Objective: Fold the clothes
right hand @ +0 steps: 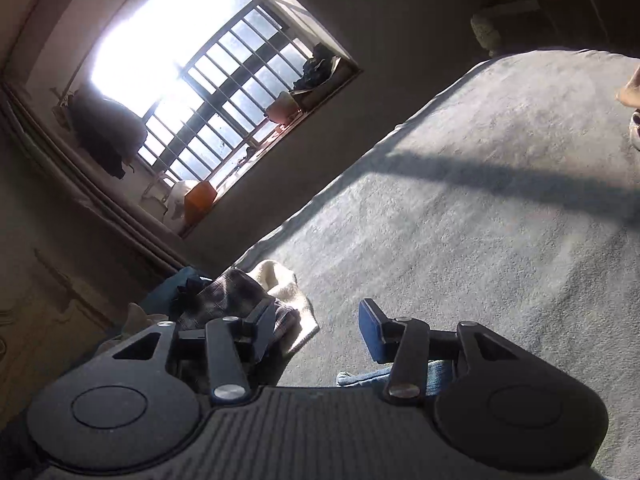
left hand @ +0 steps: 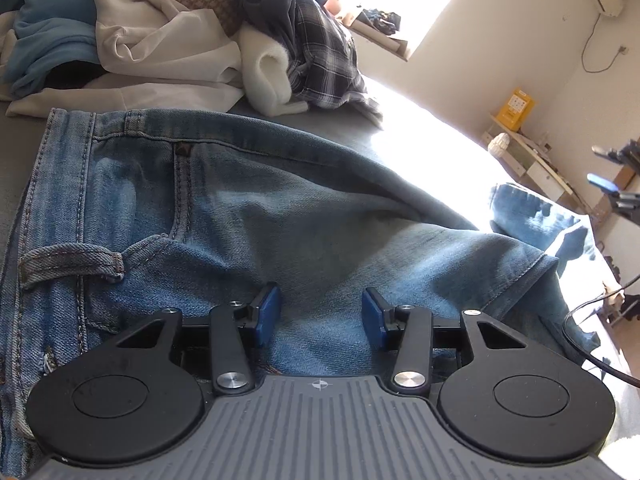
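Much of the scene is cut off or hard to read. In the left wrist view the near part of the jeans (left hand: 248, 208) is hidden under the body of the left tool (left hand: 320, 312), and the right side of the bed (left hand: 24, 152) is burnt out by strong sun, so the grey cover there shows no detail. A second piece of blue denim (left hand: 532, 216) lies further right in that glare; whether it is a leg of the same jeans cannot be told. At the right edge two blue tips of the right tool (left hand: 606, 184) show small and blurred. The right wrist view is dark and tilted: the barred window (right hand: 208, 92) is overexposed, and only a small strip of denim shows under the right tool (right hand: 320, 328), near its right finger. The jeans are of faded blue denim with orange stitching, lying flat on the bed with the waistband to the left; a belt loop (left hand: 72, 266), a pocket seam and a small dark rivet are visible, and a long fold runs across the cloth. The left tool has its jaws apart above the denim, pressing nothing between the pads. The right tool has its jaws apart too, with nothing between them, over bare bed cover. Behind the jeans there is a pile of clothes (left hand: 160, 40): white, blue and a dark plaid shirt (left hand: 320, 60).
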{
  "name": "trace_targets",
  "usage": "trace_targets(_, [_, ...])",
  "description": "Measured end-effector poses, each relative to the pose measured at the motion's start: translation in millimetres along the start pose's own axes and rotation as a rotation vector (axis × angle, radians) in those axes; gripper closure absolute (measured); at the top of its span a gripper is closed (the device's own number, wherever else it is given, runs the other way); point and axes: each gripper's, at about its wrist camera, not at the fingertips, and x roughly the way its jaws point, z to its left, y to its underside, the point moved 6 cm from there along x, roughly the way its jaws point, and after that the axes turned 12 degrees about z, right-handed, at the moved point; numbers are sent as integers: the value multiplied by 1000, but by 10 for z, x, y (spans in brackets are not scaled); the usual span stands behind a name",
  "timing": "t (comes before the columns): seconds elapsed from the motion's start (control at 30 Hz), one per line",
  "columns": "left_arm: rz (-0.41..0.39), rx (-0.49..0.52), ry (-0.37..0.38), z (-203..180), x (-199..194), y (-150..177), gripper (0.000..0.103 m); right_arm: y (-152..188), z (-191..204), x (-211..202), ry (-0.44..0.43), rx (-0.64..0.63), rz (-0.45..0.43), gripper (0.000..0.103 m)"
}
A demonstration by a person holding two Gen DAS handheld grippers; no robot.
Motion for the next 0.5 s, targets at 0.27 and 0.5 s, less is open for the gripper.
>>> trace_targets(0.27, [-2, 18, -19, -31, 14, -8, 57, 730, -1977, -863, 444, 338, 68, 51])
trace_targets(0.5, [4, 42, -50, -72, 31, -10, 57, 1230, -1522, -206, 300, 110, 354, 52])
